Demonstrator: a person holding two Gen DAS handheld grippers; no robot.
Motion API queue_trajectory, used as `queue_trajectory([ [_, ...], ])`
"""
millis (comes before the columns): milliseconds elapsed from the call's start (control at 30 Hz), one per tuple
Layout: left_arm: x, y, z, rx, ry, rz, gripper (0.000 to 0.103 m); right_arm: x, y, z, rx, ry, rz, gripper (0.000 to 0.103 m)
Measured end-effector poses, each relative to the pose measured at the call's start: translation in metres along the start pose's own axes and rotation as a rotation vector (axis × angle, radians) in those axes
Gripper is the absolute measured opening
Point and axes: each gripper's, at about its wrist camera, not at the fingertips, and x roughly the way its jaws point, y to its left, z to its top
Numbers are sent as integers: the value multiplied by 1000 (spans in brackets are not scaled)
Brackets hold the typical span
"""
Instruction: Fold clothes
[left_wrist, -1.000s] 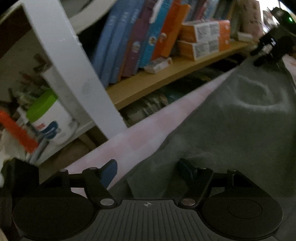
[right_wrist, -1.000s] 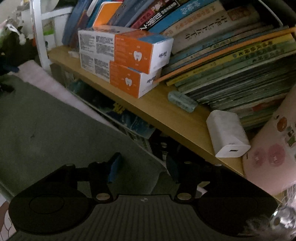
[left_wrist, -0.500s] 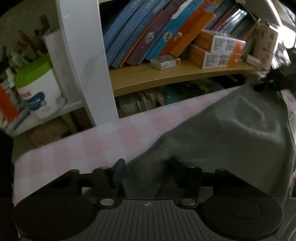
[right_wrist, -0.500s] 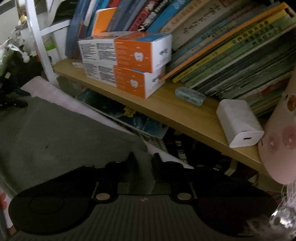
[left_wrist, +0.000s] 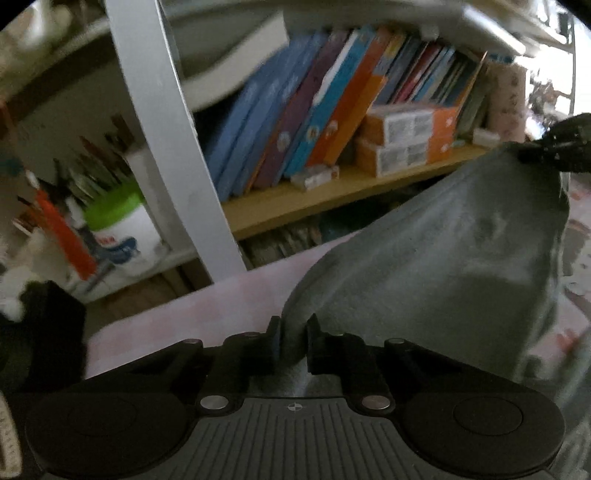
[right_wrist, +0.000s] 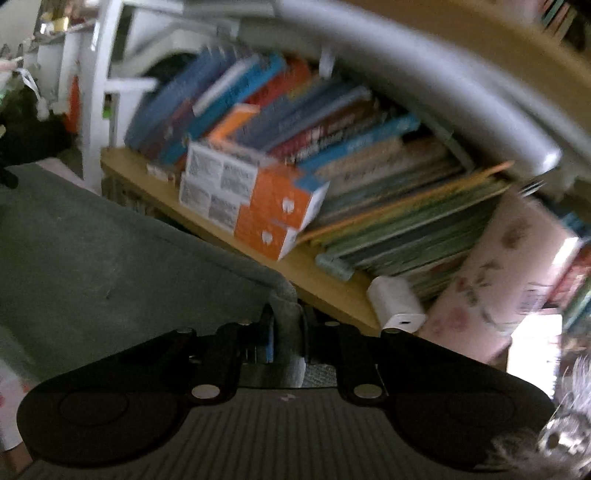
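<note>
grey garment (left_wrist: 424, 266) raised over pink checked surface (left_wrist: 207, 306), before bookshelf (left_wrist: 332, 192). left gripper (left_wrist: 293, 341) clamped on one corner; right gripper (right_wrist: 286, 332) clamped on the opposite corner. judged soft, light, limp, sagging between grips. best held at hem corners, taut.

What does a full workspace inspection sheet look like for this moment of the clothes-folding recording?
Surface: pink checked cloth, partly covered by the garment.
Job's things: grey-green garment, lifted at two corners and stretched between the grippers.
Clutter: nothing seen on the surface itself.
Grippers: left gripper shut on one corner; right gripper shut on another.
Cables: nothing seen.
Surroundings: wooden shelf with leaning books, two stacked orange boxes, a white charger; white frame post; green-lidded tub to the left.
</note>
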Motion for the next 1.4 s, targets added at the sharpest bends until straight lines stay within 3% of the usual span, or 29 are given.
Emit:
queue_trajectory([
  [300,-102,-41,-34,52,-139,29,11,-120,49,-40,-105,-180,-96,13],
  [633,-165,-85,-98,24,-114,4,15,-230,96,-110,-99,-87,42,15],
  [933,-176,-108,-146,-23,-56,48,21,-252,122,-147,-109,-33,53,21],
  [1300,-206,-100,-179,-219,-87,64,22,-269,137,-174,-96,4,85,31],
  [1400,-213,-97,-181,-286,-104,63,31,-274,138,-178,-86,25,93,37],
])
